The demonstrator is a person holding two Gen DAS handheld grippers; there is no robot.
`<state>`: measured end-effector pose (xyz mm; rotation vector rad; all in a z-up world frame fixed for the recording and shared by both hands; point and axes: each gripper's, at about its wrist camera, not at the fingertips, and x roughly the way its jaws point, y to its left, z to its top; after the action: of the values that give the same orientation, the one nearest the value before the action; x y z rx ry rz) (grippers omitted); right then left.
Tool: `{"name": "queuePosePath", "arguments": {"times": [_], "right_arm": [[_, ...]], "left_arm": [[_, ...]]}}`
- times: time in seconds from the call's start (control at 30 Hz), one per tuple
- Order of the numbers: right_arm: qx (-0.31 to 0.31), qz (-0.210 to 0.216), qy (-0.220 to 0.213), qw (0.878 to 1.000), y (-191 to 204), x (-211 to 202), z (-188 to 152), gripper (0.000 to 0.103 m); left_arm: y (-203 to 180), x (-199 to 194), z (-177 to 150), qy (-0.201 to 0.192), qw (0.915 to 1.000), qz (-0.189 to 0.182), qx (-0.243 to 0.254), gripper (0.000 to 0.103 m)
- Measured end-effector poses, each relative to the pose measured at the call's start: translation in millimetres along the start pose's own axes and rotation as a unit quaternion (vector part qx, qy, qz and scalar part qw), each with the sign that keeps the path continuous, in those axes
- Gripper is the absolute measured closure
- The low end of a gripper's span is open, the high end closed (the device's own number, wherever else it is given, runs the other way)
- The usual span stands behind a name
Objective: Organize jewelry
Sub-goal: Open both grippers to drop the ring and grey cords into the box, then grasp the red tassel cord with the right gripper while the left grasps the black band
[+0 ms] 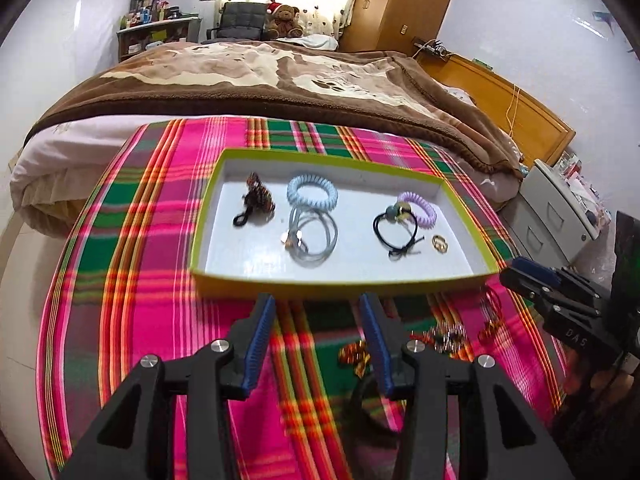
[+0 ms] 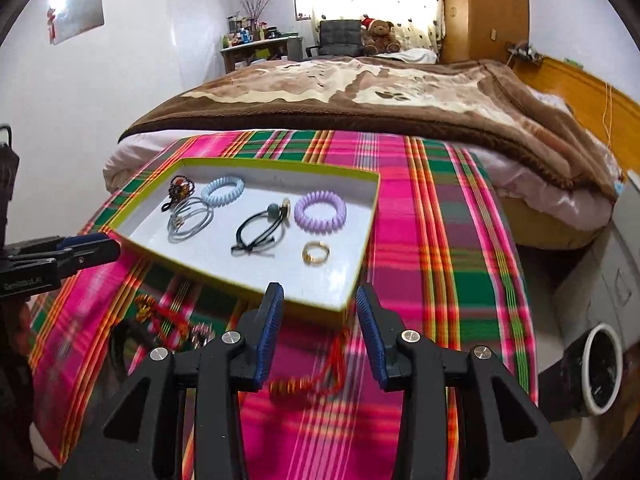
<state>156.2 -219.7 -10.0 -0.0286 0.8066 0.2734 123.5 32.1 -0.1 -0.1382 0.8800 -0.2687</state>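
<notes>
Left hand-held gripper jaws apart, empty; right hand-held gripper likewise.

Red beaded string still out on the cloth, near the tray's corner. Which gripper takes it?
Probably right. The right gripper is open with the red beaded string lying directly between and below it. The left gripper is also open but sits further left along the tray.
</notes>
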Motion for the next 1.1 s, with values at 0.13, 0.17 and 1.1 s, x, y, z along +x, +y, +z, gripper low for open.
{"name": "queuePosePath", "arguments": {"times": [0.13,0.17,1.1], "right_arm": [[0.018,0.009,0.009,1.000,-4,-5,-18,0.064],[0.020,0.010,0.009,1.000,-4,-5,-21,0.063],[0.027,-0.035,0.054,0.998,11,12,-48,0.070]], "left_arm": [[4,-5,-13,0.003,0.9999,-0.005,-0.012,0.056],[5,-5,-16,0.004,0.9999,-0.004,-0.015,0.056],[-10,-2,-46,0.034,0.9991,-0.017,-0.021,0.056]]}}
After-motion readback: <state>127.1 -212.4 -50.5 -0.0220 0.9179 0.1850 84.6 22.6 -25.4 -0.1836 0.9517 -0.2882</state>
